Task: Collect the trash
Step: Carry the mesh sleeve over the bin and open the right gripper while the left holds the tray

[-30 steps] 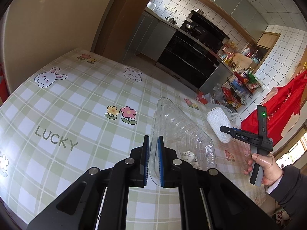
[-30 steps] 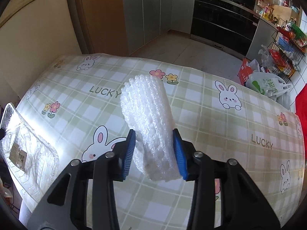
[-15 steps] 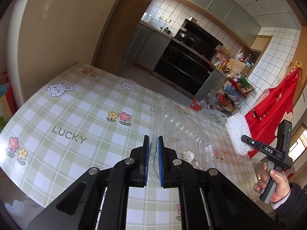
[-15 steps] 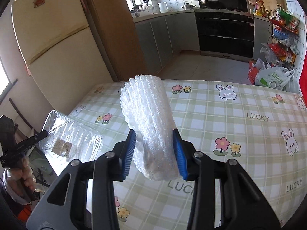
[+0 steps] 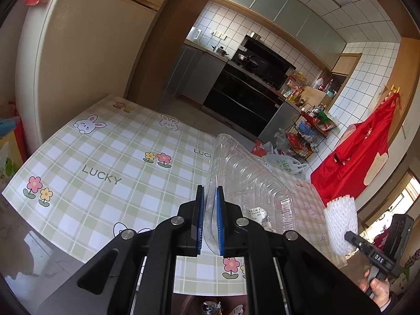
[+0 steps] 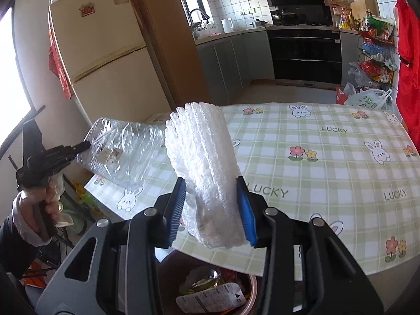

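Note:
My left gripper [image 5: 209,223] is shut on the edge of a clear plastic clamshell tray [image 5: 244,181], held in the air past the table's near edge; the tray also shows in the right wrist view [image 6: 123,149]. My right gripper [image 6: 211,211] is shut on a white foam net sleeve [image 6: 204,168], held upright above the table's near edge; the sleeve also shows in the left wrist view [image 5: 340,223]. A round brown bin [image 6: 210,291] with wrappers inside sits on the floor right below the right gripper, and its rim shows under the left gripper [image 5: 210,307].
The table [image 6: 328,162] has a green checked cloth with rabbits and flowers. A cream fridge [image 6: 105,60] stands to the left. Kitchen cabinets and a black oven [image 6: 304,52] stand at the back. A rack and bags [image 6: 372,78] stand at the right, by a red apron [image 5: 354,152].
Both grippers have pulled back from over the table towards its near edge, each holding its item. The bin on the floor has come into view beneath them.

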The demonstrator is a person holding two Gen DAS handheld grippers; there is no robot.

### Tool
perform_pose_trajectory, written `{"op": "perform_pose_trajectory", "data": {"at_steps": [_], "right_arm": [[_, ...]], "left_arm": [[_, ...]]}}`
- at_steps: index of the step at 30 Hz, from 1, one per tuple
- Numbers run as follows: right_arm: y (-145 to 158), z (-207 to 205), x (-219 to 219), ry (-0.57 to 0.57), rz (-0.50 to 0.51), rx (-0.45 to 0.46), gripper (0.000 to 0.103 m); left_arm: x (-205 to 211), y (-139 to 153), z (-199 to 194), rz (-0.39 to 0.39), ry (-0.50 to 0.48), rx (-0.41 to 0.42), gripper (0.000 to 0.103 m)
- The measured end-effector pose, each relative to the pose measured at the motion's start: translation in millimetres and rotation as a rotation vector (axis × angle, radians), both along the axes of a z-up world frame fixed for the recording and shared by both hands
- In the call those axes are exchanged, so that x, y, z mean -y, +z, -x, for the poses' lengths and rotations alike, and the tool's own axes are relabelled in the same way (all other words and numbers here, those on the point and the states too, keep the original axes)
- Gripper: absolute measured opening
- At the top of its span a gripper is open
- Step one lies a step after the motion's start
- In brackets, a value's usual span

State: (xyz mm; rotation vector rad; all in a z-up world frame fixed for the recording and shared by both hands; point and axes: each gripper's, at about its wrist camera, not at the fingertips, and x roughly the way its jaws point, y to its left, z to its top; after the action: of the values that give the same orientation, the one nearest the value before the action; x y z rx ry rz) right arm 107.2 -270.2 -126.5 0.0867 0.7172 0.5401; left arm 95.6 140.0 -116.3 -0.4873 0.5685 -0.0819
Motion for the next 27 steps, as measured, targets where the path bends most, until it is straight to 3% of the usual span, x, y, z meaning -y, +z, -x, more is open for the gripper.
{"op": "perform_pose_trajectory", "data": {"at_steps": [7, 16, 20, 24, 27], "right_arm": [[-36.0, 48.3, -9.0, 0.065, 0.011, -0.091, 0.041], [-67.8, 57.1, -29.8, 0.16, 0.061, -0.203, 0.043], [-78.3, 56.1, -37.8, 0.193, 0.055, -0.243, 0.053], [-74.4, 53.2, -41.9, 0.184, 0.043, -0.23, 0.08], [-64.3, 48.4, -36.4, 0.166, 0.009, -0.209, 0.087]], "left_arm": [[-1.7, 5.6, 22.9, 0.02, 0.017, 0.006, 0.009], [2.4, 10.5, 35.9, 0.018, 0.01, 0.019, 0.009], [3.8, 6.5, 35.4, 0.024, 0.0, 0.01, 0.009], [5.2, 1.7, 31.8, 0.027, -0.013, 0.001, 0.009], [6.8, 0.4, 30.3, 0.025, -0.022, -0.001, 0.009]]}}
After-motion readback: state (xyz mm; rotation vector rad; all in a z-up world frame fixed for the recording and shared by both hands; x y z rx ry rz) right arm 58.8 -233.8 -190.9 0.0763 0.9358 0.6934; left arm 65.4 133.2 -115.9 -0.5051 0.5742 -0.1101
